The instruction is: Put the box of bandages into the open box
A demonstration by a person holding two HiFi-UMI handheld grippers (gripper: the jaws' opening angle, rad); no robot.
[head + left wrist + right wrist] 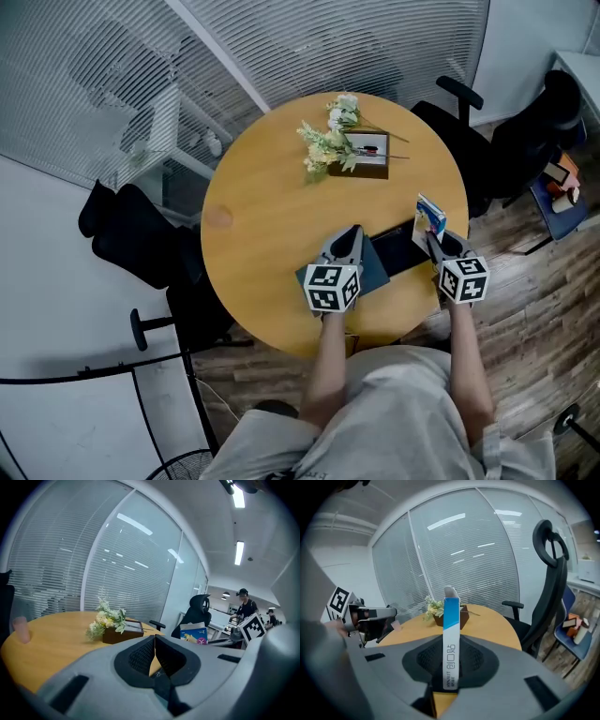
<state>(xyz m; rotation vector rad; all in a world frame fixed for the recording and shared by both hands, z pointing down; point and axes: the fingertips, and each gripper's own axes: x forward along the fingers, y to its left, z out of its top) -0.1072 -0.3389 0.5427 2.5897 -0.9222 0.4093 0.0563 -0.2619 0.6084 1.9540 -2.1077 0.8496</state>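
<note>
The box of bandages (429,219), blue and white, stands upright between the pads of my right gripper (434,240), which is shut on it just above the table's right side. In the right gripper view the box (451,634) shows edge-on between the jaws of that gripper (451,670). The dark open box (398,248) lies flat on the round wooden table (272,225), between the two grippers. My left gripper (351,234) hovers at the box's left end. Its pads meet at the tips (154,639) with nothing seen between them. The left gripper view also catches the bandage box (194,633).
A dark holder with pale artificial flowers (339,141) stands at the table's far side. A small pink patch (217,217) lies near the left rim. Black office chairs stand at the right (469,122) and left (131,234). Glass walls with blinds run behind.
</note>
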